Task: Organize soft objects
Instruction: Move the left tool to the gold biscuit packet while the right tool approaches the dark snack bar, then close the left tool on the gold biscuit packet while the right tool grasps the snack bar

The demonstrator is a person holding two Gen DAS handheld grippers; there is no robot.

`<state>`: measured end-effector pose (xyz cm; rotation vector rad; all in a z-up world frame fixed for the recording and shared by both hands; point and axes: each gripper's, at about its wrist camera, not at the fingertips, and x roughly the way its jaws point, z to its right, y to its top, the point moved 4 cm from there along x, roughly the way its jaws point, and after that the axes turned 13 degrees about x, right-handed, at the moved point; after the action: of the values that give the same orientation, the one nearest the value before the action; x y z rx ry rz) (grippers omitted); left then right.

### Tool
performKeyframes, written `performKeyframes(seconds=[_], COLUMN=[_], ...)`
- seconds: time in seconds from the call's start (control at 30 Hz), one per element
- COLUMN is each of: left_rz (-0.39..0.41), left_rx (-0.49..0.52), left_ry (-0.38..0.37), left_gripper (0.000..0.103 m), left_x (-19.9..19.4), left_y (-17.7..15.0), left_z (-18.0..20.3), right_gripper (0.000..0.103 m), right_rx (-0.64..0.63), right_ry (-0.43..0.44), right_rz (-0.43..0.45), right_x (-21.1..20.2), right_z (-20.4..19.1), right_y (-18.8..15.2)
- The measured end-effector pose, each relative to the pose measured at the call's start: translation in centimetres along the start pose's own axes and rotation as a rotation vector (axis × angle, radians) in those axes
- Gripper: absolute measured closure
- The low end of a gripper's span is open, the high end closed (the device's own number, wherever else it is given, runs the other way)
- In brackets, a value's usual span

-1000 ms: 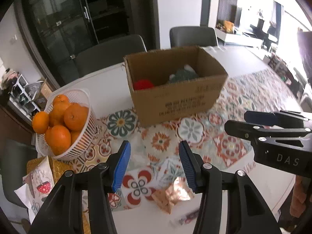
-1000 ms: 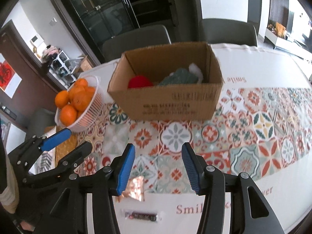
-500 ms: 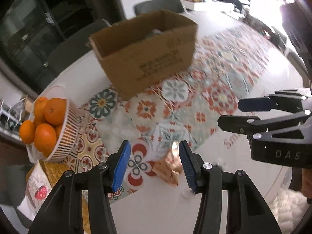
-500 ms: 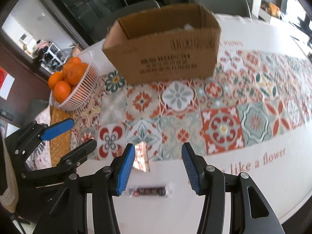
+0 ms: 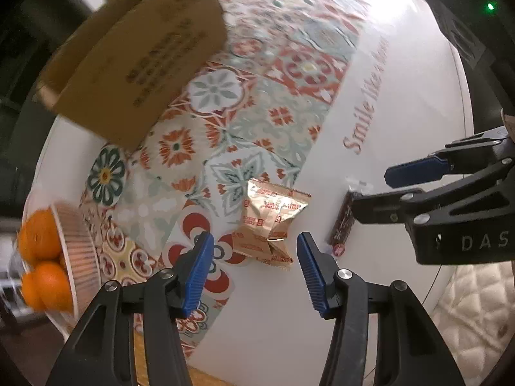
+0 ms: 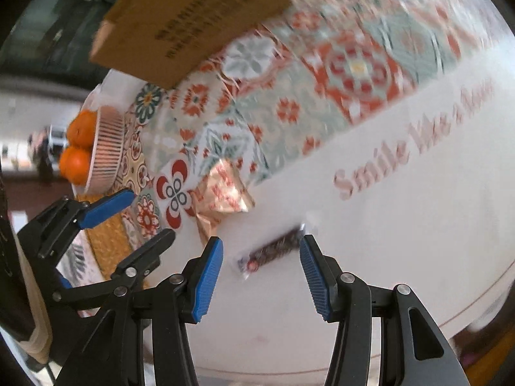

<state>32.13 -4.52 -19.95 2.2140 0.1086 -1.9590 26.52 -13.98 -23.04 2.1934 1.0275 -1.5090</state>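
A crumpled gold snack packet (image 5: 272, 222) lies on the tablecloth just ahead of my open left gripper (image 5: 254, 270); it also shows in the right wrist view (image 6: 222, 197). A dark wrapped bar (image 6: 270, 251) lies between the open pads of my right gripper (image 6: 260, 273), and shows in the left wrist view (image 5: 344, 222) under the right gripper (image 5: 379, 189). A cardboard box (image 5: 135, 51) stands at the back; its inside is hidden.
A white basket of oranges (image 5: 48, 263) stands at the left edge, also seen in the right wrist view (image 6: 96, 148). The patterned tablecloth (image 5: 283, 74) covers the table. My left gripper (image 6: 128, 215) shows at the left of the right wrist view.
Both grippers have tipped down and come closer to the table. The gold packet and the dark bar now lie right in front of the fingers. Both stay open.
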Motion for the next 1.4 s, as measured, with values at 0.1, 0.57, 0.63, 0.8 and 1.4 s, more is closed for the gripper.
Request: performKeyframes(seconds=[0.1,0.57,0.63,0.8,1.4], left_rz=[-0.028,-0.088,-0.09,-0.095,-0.078], left_rx=[0.085,0.234,0.239,0.227,-0.181], left_ry=[0.0,-0.148,-0.154,-0.169,-0.081], left_gripper=[0.048,0.048,0.048,0.049,0.058], left_x=[0.9,6.4,7.0,8.5,4.9], left_y=[0.3,0.9,0.9,1.1,-4.6], left_z=[0.4,0.5,0.5,0.4,-1.9], right_gripper=[0.052,0.052,0.052,0.052,0.052], right_rx=[0.069,0.366,0.393,0.449,0.435], right_ry=[0.028,0.071,0.079,0.074,0.068], right_rz=[-0.02,-0.066,-0.074,-0.097,-0.075], right_x=[1.0,5.0,5.5,6.5,7.0], right_z=[0.7,3.5,3.6,4.1,4.0], right_y=[-0.6,-1.8,-1.7,-1.6,-1.2])
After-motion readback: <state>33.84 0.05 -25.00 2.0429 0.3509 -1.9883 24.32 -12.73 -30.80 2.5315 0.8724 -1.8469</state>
